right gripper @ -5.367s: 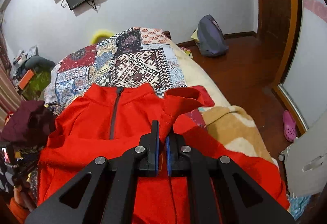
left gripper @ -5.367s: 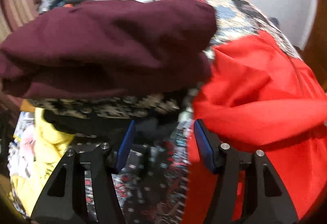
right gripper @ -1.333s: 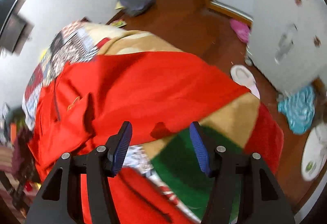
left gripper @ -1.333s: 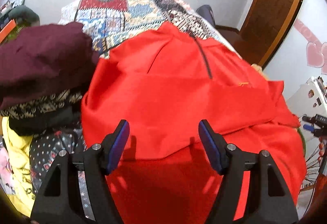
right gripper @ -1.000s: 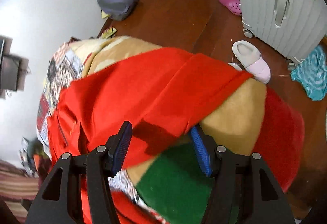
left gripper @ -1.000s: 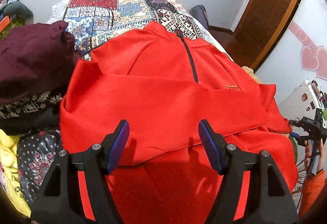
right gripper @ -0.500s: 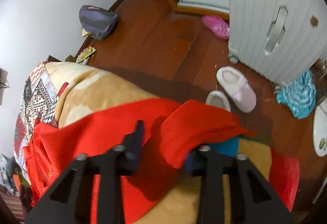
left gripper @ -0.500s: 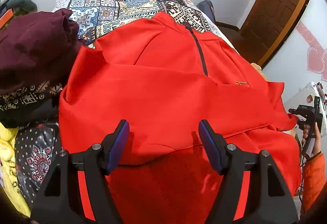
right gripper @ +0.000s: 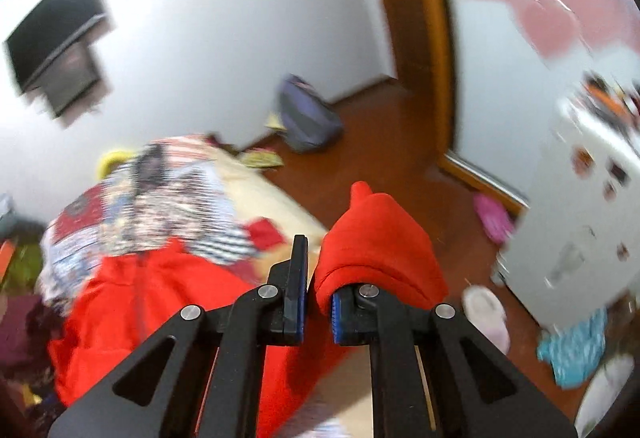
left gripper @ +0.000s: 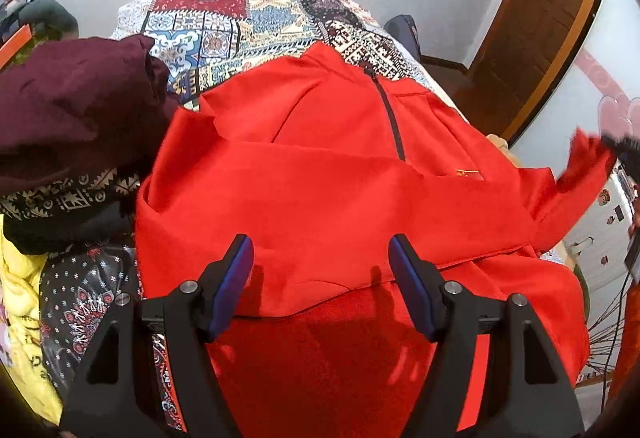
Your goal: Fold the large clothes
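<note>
A red zip-neck jacket (left gripper: 340,178) lies spread on the bed, one sleeve folded across its chest. My left gripper (left gripper: 320,258) hovers open just above the folded sleeve, nothing between its blue pads. My right gripper (right gripper: 316,266) is closing tight on the cuff of the other red sleeve (right gripper: 380,238), which drapes over its right finger. In the left wrist view that sleeve (left gripper: 588,162) is lifted off the bed at the far right, pulled up toward the dark right gripper (left gripper: 624,150). The right wrist view is motion-blurred.
A maroon garment (left gripper: 68,110) tops a pile of clothes at the left, with yellow cloth (left gripper: 20,298) below it. The patchwork quilt (left gripper: 248,18) covers the bed behind. On the wood floor lie a backpack (right gripper: 308,118) and slippers (right gripper: 486,314), beside a white cabinet (right gripper: 580,218).
The right gripper shut on the red sleeve's end and swung up, lifting it off the bed edge. The left gripper stayed open over the jacket.
</note>
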The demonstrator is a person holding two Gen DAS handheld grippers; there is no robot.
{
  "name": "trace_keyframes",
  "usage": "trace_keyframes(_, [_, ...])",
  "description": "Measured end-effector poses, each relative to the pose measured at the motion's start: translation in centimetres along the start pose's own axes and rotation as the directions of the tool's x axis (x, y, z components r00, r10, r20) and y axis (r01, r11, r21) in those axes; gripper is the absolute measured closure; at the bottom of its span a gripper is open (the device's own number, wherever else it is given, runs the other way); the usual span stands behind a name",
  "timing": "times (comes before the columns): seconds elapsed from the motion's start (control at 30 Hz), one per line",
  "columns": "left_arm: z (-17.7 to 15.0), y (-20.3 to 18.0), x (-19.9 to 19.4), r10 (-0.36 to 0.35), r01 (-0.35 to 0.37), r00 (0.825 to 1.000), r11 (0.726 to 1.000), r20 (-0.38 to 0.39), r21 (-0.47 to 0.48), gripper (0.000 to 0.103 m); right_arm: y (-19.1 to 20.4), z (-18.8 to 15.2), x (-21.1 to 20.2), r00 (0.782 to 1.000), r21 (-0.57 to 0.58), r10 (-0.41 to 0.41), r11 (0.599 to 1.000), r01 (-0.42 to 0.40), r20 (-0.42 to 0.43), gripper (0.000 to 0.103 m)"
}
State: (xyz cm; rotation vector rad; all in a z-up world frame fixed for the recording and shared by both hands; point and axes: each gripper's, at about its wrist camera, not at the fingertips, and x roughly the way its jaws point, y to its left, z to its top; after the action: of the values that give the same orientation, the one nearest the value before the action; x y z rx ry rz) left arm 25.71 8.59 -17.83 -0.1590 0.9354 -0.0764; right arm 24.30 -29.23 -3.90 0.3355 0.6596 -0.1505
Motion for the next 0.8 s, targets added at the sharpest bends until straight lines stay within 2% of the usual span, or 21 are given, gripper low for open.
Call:
trace_keyframes(0.1, [0.1,0.1,-0.8,-0.006,0.006,1.0,1.0,0.015,0.004,0.033,4.3,0.4,-0.7,0.994,-0.068,0.111,0.991,-0.111,-0.003,0.095])
trace_keyframes(0.23, [0.2,0.3,-1.8,-0.004,0.003,0.999,1.0,0.035,0.007,0.033,9.9,-0.5,-0.5,0.972,-0.149,0.229,0.961,-0.233,-0.043,0.095])
trace_keyframes(0.37, [0.2,0.6,-2.5,0.009,-0.01,0.999,1.0,0.05,0.019,0.033,14.9,-3.8,0.9,0.935,-0.22,0.319,0.912,-0.347,-0.153,0.095])
trace_keyframes(0.47, [0.0,1.1,-2.7,0.016,-0.017,0.999,1.0,0.05,0.023,0.033,18.0,-7.6,2.8,0.904,-0.272,0.332,0.874,-0.402,-0.27,0.095])
trace_keyframes(0.63, [-0.7,2.2,-2.6,0.026,-0.027,0.999,1.0,0.036,0.006,0.033,20.7,-14.8,6.6,0.818,-0.314,0.281,0.822,-0.475,-0.501,0.095])
trace_keyframes(0.8, [-1.4,3.2,-2.4,0.037,-0.037,0.999,0.999,0.015,-0.007,0.033,21.2,-18.7,7.8,0.762,-0.338,0.203,0.805,-0.488,-0.615,0.092])
